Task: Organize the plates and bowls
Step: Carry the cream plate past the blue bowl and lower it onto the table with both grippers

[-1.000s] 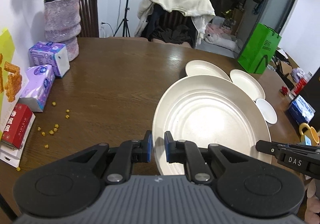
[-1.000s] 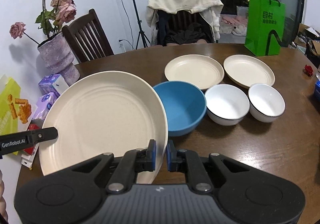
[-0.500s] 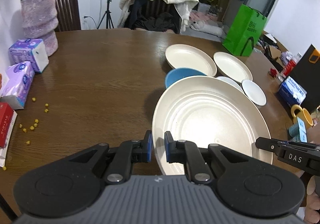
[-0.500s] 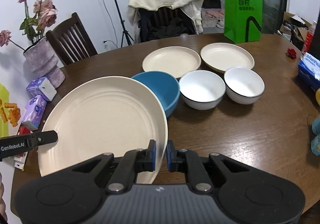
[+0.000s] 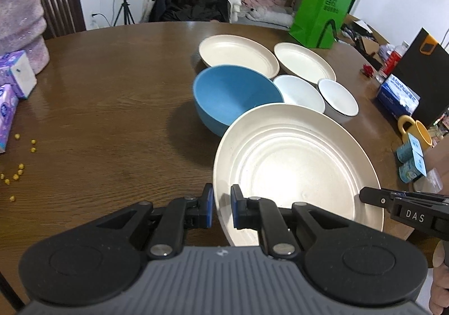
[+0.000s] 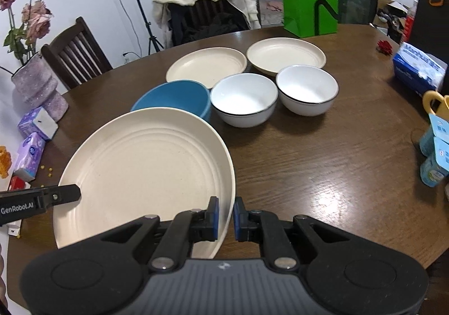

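A large cream plate (image 5: 297,171) is clamped at its opposite rims by the left hand-held gripper (image 5: 221,209) and the right hand-held gripper (image 6: 224,216), and is held above the wooden surface (image 5: 112,107). Just beyond its far edge a blue bowl (image 5: 235,96) is seen. Two white bowls (image 6: 244,98) and two smaller cream plates (image 6: 207,65) are set beside and behind it.

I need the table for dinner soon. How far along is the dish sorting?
Early. Nothing is stacked. In hand: both tongs, left and right, grip opposite rims of the large cream plate. Left: two smaller cream plates, the blue bowl and two white bowls sit separately.
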{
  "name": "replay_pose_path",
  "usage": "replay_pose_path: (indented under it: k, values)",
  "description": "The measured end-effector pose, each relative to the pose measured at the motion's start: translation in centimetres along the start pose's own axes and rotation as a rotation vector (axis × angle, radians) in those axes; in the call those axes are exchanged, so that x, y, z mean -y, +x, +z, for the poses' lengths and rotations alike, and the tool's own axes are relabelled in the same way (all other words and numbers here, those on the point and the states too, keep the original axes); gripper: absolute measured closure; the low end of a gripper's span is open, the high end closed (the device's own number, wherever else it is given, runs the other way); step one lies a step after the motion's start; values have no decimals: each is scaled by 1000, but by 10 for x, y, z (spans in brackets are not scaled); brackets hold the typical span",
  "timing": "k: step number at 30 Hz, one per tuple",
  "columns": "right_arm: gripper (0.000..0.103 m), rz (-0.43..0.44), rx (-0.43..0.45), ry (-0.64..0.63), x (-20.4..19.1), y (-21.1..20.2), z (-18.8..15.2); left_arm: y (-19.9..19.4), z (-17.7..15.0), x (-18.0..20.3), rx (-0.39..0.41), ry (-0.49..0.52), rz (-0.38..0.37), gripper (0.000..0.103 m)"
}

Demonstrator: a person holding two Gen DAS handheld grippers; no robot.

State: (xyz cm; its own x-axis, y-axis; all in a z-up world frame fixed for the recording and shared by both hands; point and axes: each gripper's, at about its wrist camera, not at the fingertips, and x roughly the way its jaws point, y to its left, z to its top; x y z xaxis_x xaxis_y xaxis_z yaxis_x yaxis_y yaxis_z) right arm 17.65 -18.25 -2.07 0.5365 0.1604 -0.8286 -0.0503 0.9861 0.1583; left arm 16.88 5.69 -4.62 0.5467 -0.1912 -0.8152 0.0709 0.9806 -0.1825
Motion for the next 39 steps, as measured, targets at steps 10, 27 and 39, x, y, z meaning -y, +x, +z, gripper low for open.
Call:
replay_pose_path:
  k: [10,27,39]
  values:
    - [93,-39,-20,41,29,1,-11,23,-4,19,-55,26,-37,91]
    - [93,-60,-86,50,54,34,-19,74,-17,32,-156,78,-22,91]
    - [93,-79,-134,46,59,63,-29,101,-23,33,-224,115,-8,90]
